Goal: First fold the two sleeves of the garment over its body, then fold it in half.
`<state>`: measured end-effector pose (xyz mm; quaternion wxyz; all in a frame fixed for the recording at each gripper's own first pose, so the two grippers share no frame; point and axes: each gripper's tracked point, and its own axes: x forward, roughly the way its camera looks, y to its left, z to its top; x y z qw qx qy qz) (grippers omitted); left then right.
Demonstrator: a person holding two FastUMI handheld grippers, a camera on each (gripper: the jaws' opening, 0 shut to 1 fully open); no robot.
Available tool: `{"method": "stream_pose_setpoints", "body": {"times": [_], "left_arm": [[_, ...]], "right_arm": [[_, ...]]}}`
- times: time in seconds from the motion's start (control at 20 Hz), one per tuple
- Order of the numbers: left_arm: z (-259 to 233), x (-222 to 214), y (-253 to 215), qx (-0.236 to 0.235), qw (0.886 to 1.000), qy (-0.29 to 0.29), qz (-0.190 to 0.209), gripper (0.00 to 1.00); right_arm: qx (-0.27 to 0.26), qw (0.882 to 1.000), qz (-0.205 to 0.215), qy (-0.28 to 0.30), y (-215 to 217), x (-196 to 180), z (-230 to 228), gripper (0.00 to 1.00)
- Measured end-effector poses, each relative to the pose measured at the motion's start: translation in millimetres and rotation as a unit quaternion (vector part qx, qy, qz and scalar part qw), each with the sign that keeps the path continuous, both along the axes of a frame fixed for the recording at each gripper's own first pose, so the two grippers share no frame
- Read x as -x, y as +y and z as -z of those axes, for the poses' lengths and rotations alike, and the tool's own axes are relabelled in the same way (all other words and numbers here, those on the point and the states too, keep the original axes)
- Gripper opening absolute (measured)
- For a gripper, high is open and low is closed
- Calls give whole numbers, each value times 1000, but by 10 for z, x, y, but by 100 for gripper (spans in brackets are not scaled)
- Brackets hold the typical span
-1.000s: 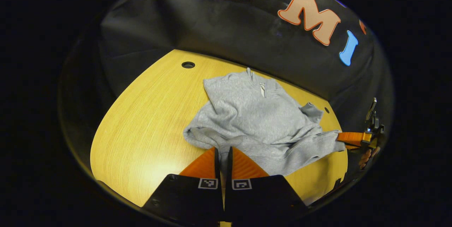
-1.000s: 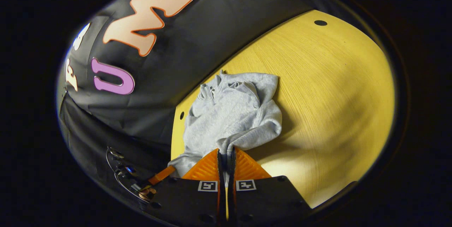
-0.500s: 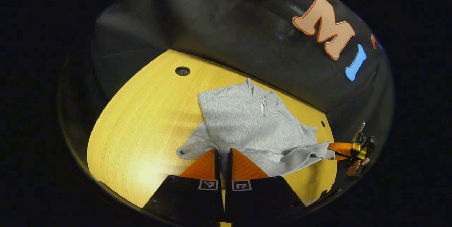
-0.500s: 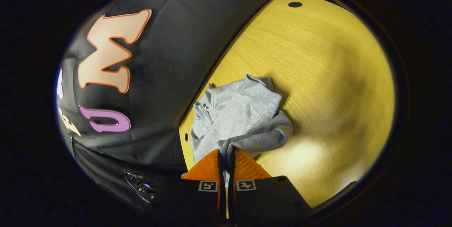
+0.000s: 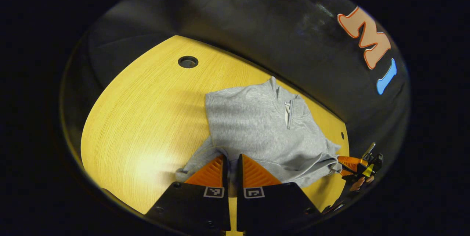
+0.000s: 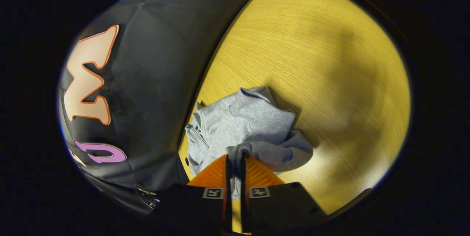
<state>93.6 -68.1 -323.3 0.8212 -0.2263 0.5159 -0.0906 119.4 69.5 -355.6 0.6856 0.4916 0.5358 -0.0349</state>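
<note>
left gripper (image 5: 230,159): clamped on grey garment (image 5: 257,126) hem | right gripper (image 6: 235,159): clamped on garment hem | on table (image 5: 147,118)

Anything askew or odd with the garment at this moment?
Nothing damaged. The grey garment lies bunched at its near edge, where the left gripper and right gripper each pinch cloth; the wooden table shows nothing spilled.

Over the last second the grey sweatshirt (image 5: 257,126) has bunched shorter: its near hem, pinched by both claws, has been carried toward the collar. In the left gripper view the right claw (image 5: 339,163) has slid lower and nearer the cloth's corner. In the right gripper view the sweatshirt (image 6: 242,126) looks more crumpled, and more bare counter (image 6: 330,63) shows beyond it.
</note>
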Motion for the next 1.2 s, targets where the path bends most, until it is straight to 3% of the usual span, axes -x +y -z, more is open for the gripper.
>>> {"method": "stream_pose_setpoints", "body": {"times": [0.1,0.15,0.2,0.25,0.3,0.35,0.4,0.45,0.5,0.7,0.8,0.85,0.95,1.0,1.1,1.15,1.2], "left_arm": [[31,-86,24,-15,1000,-7,-4,12],[37,-121,51,-26,1000,-16,-5,17],[20,-187,79,-34,999,-29,-8,31],[-21,-237,69,-40,998,-43,-8,54],[-69,-288,100,-51,997,-57,-10,56],[-107,-338,142,-68,995,-73,-14,84],[-186,-411,201,-88,992,-91,-23,93],[-291,-457,237,-103,988,-112,-34,100],[-414,-494,273,-113,984,-130,-46,97],[-894,-380,305,-143,968,-194,-71,96],[-1098,-217,265,-161,960,-219,-68,96],[-1190,-124,265,-175,955,-231,-66,96],[-1358,59,240,-198,945,-253,-64,96],[-1453,166,229,-199,942,-262,-65,95],[-1612,376,200,-201,937,-279,-64,95],[-1657,460,202,-209,932,-289,-59,95],[-1721,564,222,-218,927,-300,-50,95]], "right_arm": [[2,1000,5,-3,28,-53,17,10],[3,1000,9,-12,16,-79,-33,19],[1,1000,15,-25,33,-162,-46,27],[2,999,22,-42,16,-228,-124,29],[7,998,26,-59,-19,-279,-205,53],[18,997,27,-76,-60,-321,-257,65],[41,994,26,-95,-138,-345,-293,86],[79,990,28,-114,-293,-364,-323,94],[110,984,26,-135,-407,-383,-386,100],[178,961,-19,-212,-626,-242,-769,98],[209,944,-54,-249,-713,-103,-923,93],[222,935,-75,-266,-733,-14,-1000,98],[243,916,-113,-300,-741,140,-1127,98],[256,905,-129,-314,-741,222,-1184,94],[275,888,-145,-339,-738,365,-1333,98],[280,882,-146,-349,-685,398,-1427,94],[286,877,-143,-360,-672,455,-1514,98]]}}
